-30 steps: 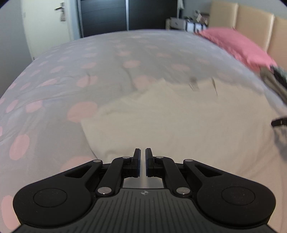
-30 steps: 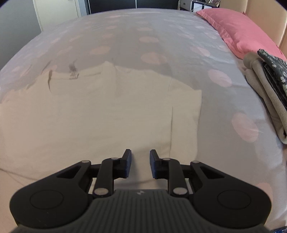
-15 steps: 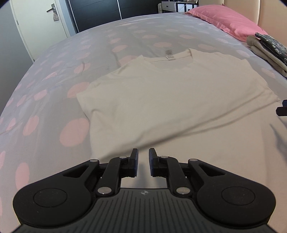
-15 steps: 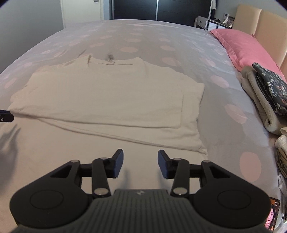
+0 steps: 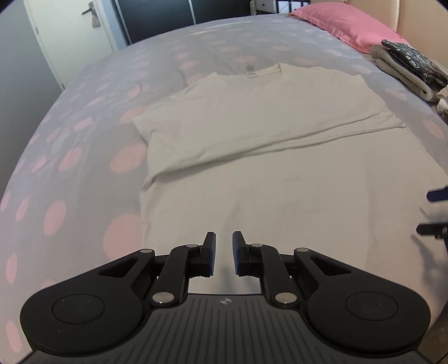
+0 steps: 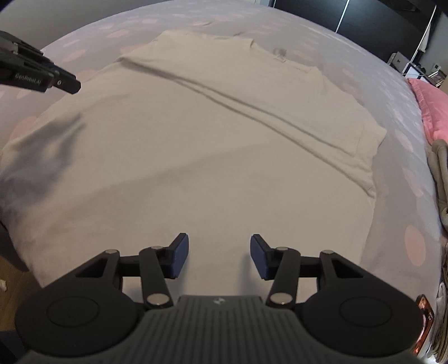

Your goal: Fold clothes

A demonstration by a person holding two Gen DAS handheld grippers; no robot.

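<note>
Cream cotton, the T-shirt (image 5: 266, 168) lies spread flat on the bed (image 5: 84, 140), collar toward the far edge and hem at the near edge, its upper part folded down across the body. Above the hem, the left tool (image 5: 223, 253) hovers with its jaws a narrow gap apart and nothing between them. Over the same near stretch of shirt, the right tool (image 6: 219, 256) hangs with its jaws opening, about half wide and empty. Folded clothes (image 5: 406, 67) sit at the bed's right edge beside a pink pillow (image 5: 347, 25).
</note>
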